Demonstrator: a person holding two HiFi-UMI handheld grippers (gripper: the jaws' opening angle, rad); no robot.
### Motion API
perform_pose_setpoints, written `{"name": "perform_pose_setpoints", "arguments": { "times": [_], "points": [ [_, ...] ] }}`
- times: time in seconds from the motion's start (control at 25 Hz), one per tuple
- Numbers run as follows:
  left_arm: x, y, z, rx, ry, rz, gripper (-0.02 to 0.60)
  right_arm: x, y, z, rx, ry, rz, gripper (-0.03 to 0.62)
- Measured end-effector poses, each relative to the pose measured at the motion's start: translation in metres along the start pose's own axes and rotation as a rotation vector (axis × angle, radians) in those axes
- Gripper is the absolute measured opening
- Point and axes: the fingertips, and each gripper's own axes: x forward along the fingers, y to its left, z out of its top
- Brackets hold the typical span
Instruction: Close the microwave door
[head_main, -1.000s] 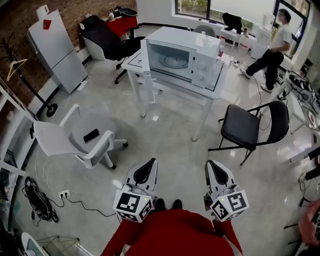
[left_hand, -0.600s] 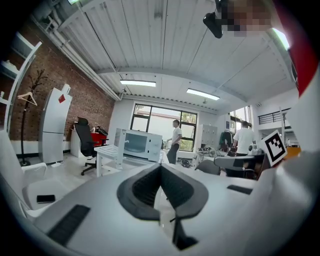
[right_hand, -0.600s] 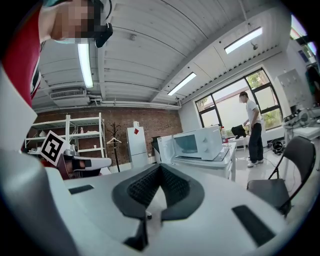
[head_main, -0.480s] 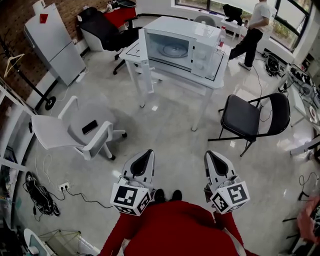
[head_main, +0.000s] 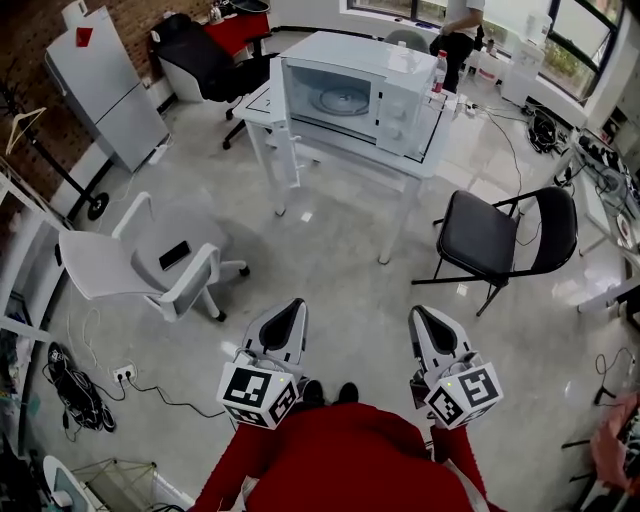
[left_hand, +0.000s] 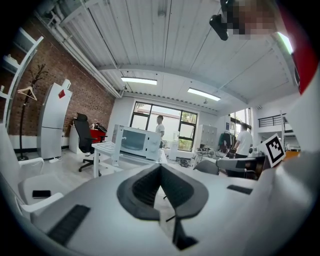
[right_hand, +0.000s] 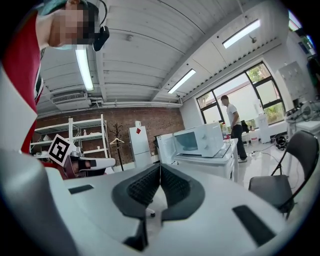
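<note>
At the upper middle of the head view, the white microwave (head_main: 352, 82) sits on a white counter (head_main: 256, 108). Its door (head_main: 280, 90) is swung wide to the left, so closing it has not begun. Its cavity holds only the glass turntable plate (head_main: 340, 100). Low in the frame, the left hand-held gripper (head_main: 290, 312) and right hand-held gripper (head_main: 424, 320) are both clenched on nothing. They are carried close to the body, well apart from the microwave, probably because the person must first cross the floor.
</note>
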Motion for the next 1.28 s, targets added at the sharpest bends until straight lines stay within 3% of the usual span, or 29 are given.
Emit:
{"name": "perform_pose_setpoints", "arguments": {
  "times": [0.24, 0.52, 0.88, 1.12, 1.28],
  "points": [
    [0.010, 0.002, 0.000, 0.011, -0.004, 0.033, -0.006, -0.004, -0.033, 0.013, 0.002, -0.028, -0.020, 0.014],
    [0.035, 0.037, 0.012, 0.035, -0.006, 0.095, -0.006, 0.019, -0.067, 0.031, -0.021, -0.060, -0.034, 0.014],
    [0.126, 0.114, 0.030, 0.034, -0.022, 0.105, -0.006, 0.121, -0.122, 0.049, -0.047, -0.044, -0.066, 0.014],
    [0.186, 0.180, 0.061, 0.015, -0.031, 0.113, -0.006, 0.209, -0.165, 0.104, -0.134, -0.077, -0.094, 0.014],
    [0.200, 0.206, 0.068, 0.035, -0.060, 0.132, -0.006, 0.238, -0.184, 0.133, -0.207, -0.129, -0.097, 0.014]
  ]
}}
